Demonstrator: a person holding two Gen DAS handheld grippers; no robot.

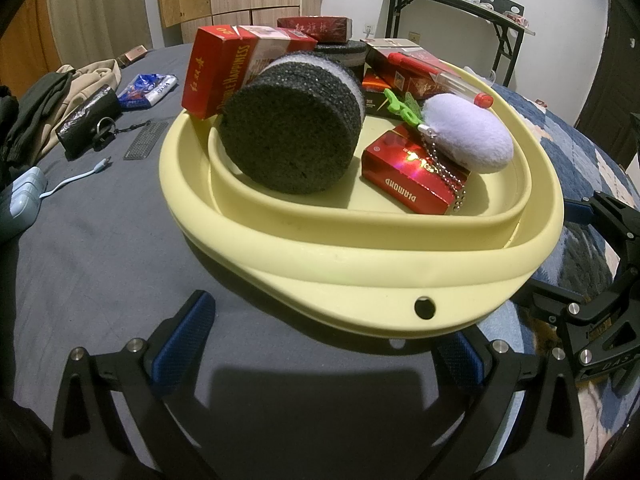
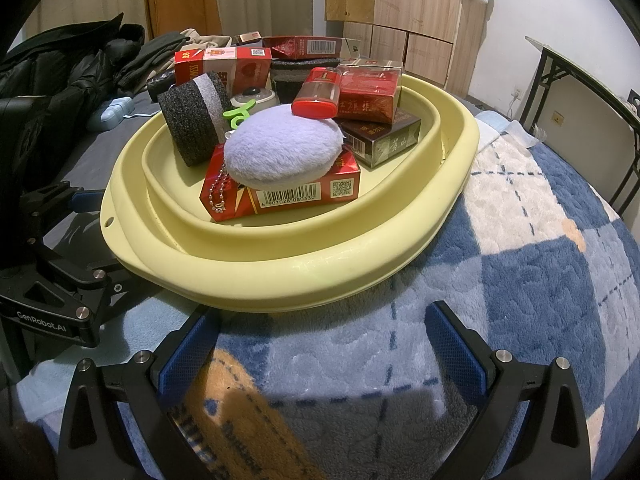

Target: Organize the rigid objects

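A pale yellow basin (image 1: 360,272) (image 2: 280,272) sits on the bed and holds a black foam cylinder (image 1: 288,136) (image 2: 192,120), several red cigarette boxes (image 1: 412,176) (image 2: 280,196), a lilac plush pad (image 1: 468,132) (image 2: 280,148) on a bead chain, a red lighter (image 1: 444,76) (image 2: 318,94) and a dark box (image 2: 380,136). My left gripper (image 1: 328,344) is open and empty, just in front of the basin's near rim. My right gripper (image 2: 320,344) is open and empty, just short of the rim on its side.
A grey sheet (image 1: 100,248) holds a black pouch with keys (image 1: 88,120), a blue cable (image 1: 76,178), a blue packet (image 1: 148,88) and clothes (image 1: 48,104). A blue checked blanket (image 2: 520,260) covers the right side. A folding table (image 1: 460,12) stands by the wall.
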